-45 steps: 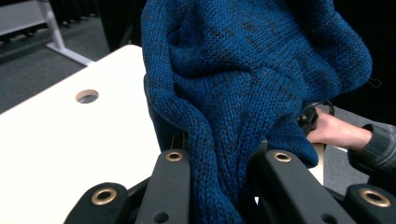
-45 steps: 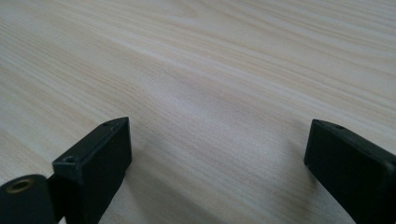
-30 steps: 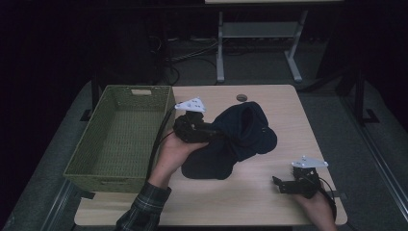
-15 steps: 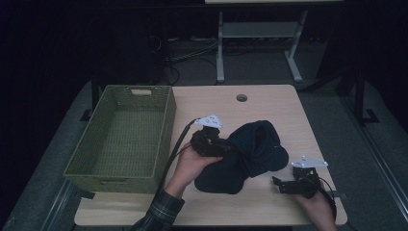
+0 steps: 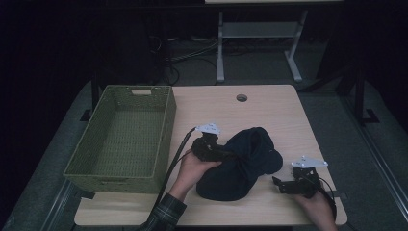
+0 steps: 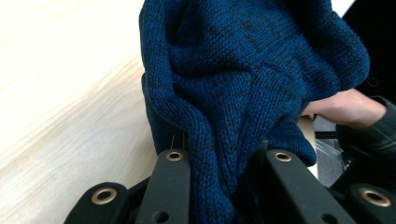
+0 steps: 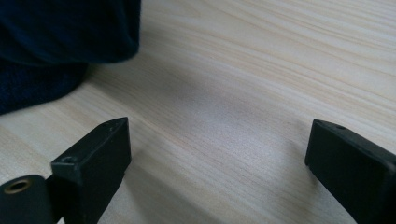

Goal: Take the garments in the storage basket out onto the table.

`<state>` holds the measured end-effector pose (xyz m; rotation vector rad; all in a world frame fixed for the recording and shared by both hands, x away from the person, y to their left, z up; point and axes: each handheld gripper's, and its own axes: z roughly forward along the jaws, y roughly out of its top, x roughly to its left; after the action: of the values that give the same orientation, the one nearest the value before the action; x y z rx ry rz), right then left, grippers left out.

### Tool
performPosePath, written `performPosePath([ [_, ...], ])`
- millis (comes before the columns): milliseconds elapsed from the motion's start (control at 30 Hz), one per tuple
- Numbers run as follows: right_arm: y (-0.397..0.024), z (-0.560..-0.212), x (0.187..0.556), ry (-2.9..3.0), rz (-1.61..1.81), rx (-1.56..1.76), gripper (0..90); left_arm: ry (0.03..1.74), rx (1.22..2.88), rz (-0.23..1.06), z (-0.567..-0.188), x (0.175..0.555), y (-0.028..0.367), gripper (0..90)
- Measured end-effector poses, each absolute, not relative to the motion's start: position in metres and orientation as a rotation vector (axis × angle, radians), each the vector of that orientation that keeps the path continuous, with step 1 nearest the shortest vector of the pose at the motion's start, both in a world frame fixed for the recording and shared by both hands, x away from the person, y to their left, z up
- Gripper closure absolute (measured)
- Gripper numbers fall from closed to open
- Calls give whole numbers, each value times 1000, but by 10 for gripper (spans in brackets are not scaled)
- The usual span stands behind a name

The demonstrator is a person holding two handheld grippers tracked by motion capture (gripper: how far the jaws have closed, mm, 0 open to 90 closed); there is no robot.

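At six o'clock on the table (image 5: 269,103), my left fingers (image 6: 224,182), clenched on the blue sweater (image 5: 240,163), have lowered it from near the basket (image 5: 166,120); my right fingers (image 7: 215,158) wait released.

The dark blue garment (image 6: 243,79) is coarse knitted wool, the table (image 5: 269,110) smooth pale matt wood, the green basket (image 5: 120,139) woven.

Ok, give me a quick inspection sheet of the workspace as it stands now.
Surface: light wood table, round hole near the far edge.
Job's things: dark blue knit garment bunched on the table; green woven basket at the left, nothing inside.
Clutter: nothing seen.
Grippers: left hand-held gripper clamped on a fold of the garment; right hand-held gripper open over bare wood beside it.
Cables: black cable trails from the left one.
Surroundings: dark floor, metal stand behind.
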<state>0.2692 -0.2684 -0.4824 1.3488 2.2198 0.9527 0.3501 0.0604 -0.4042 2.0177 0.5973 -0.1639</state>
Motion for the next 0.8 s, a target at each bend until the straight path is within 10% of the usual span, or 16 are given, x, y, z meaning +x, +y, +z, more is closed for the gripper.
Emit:
performPosePath([
  [800,-269,-482,269,2222,949,1346,65,738,2107,-7,-444,369,75,660],
])
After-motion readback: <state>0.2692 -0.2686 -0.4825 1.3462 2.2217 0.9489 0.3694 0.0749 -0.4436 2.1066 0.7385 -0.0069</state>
